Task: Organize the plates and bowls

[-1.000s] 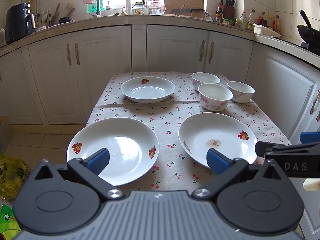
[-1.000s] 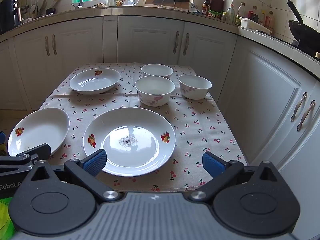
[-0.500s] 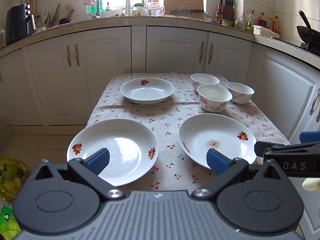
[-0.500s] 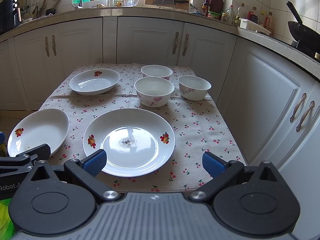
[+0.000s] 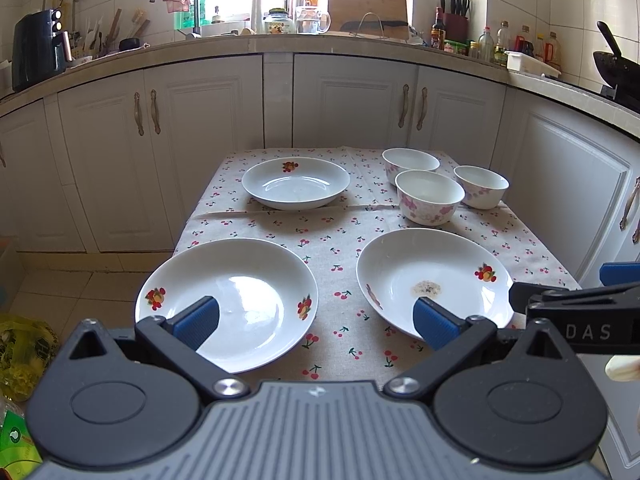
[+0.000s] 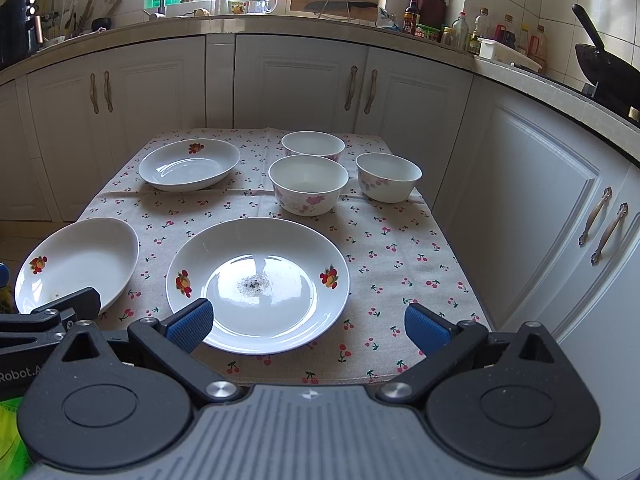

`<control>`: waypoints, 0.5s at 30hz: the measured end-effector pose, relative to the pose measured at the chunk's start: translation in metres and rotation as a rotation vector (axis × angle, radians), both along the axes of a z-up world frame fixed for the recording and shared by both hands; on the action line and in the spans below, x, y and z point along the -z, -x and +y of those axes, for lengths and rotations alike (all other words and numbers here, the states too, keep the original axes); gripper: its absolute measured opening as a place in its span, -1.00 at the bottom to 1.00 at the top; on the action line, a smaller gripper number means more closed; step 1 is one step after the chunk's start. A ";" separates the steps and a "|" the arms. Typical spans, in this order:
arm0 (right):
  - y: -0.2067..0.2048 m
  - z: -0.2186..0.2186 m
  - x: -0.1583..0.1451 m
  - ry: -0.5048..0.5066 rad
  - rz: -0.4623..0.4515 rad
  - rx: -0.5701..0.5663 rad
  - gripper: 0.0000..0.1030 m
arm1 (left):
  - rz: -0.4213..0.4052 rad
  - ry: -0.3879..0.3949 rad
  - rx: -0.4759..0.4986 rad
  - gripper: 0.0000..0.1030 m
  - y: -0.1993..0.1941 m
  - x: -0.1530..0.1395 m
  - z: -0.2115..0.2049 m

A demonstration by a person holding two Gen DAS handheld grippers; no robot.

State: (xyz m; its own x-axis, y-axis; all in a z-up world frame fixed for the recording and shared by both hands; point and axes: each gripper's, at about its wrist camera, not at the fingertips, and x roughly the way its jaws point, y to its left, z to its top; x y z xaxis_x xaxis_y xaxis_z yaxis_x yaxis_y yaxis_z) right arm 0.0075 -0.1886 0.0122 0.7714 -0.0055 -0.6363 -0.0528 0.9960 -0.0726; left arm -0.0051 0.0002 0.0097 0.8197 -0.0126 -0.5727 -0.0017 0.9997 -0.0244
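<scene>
Looking from the left wrist, the left gripper (image 5: 316, 318) hangs wide open over the table's (image 5: 344, 236) near edge, nothing moved since a second ago. From the right wrist, the right gripper (image 6: 306, 325) gapes empty; plates (image 6: 258, 280) and bowls (image 6: 308, 184) sit unstacked, so sorting hasn't begun.

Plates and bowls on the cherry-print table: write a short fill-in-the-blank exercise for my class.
1. The table holds ___ small bowls.
2. The number of plates is ___.
3. The crumbs lie on the near plate before the ___ claw.
4. The left claw is ___.

Missing words: three; three; right; open
</scene>
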 end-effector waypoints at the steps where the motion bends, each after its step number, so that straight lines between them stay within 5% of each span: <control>1: -0.002 -0.001 -0.003 0.000 0.002 0.001 1.00 | 0.000 0.000 0.000 0.99 0.000 0.000 0.000; 15: -0.001 -0.001 -0.003 0.001 0.000 0.001 1.00 | -0.001 0.000 0.000 0.99 0.000 0.000 0.000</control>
State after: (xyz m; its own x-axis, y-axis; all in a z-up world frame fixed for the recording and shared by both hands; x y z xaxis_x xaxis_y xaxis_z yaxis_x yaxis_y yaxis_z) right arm 0.0085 -0.1899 0.0150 0.7716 -0.0072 -0.6360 -0.0517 0.9959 -0.0740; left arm -0.0056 -0.0001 0.0097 0.8200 -0.0124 -0.5722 -0.0018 0.9997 -0.0242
